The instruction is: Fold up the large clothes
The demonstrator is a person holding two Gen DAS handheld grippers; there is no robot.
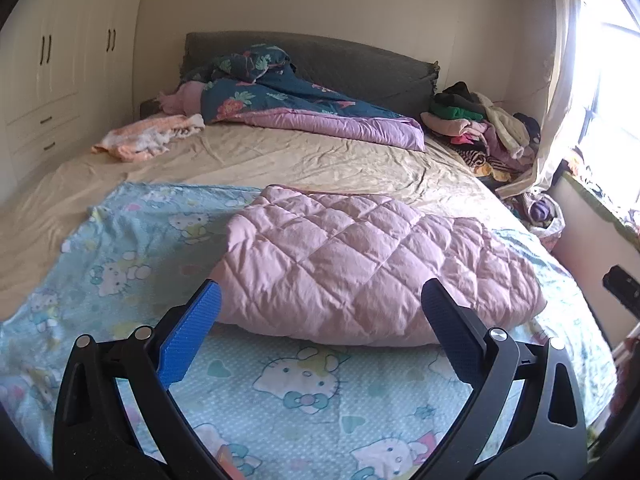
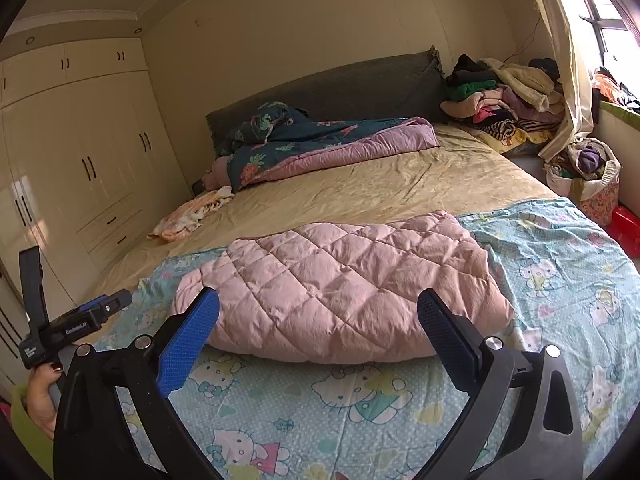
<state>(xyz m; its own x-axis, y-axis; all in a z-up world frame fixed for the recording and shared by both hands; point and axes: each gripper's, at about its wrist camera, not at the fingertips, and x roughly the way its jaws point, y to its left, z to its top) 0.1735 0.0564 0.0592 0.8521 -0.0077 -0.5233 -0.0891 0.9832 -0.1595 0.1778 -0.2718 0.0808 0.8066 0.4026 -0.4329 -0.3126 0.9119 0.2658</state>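
Jacket: pink quilted jacket (image 1: 372, 264), folded, on the cartoon sheet (image 1: 280, 392).
Left claw (image 1: 320, 300): spread wide, empty, just short of jacket.
Right claw (image 2: 318, 306): same.

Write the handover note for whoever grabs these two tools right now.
Left tool: open, empty, held above the cartoon-print sheet.
Right tool: open, empty, likewise short of the garment.
Pink quilted garment: lies on the sheet as a compact bundle, apparently already folded, in front of both tools.
Clothes pile: unsorted, at the bed's far corner near the curtain.
Left to do: probably set the pink bundle aside and fetch the next large piece from the pile.
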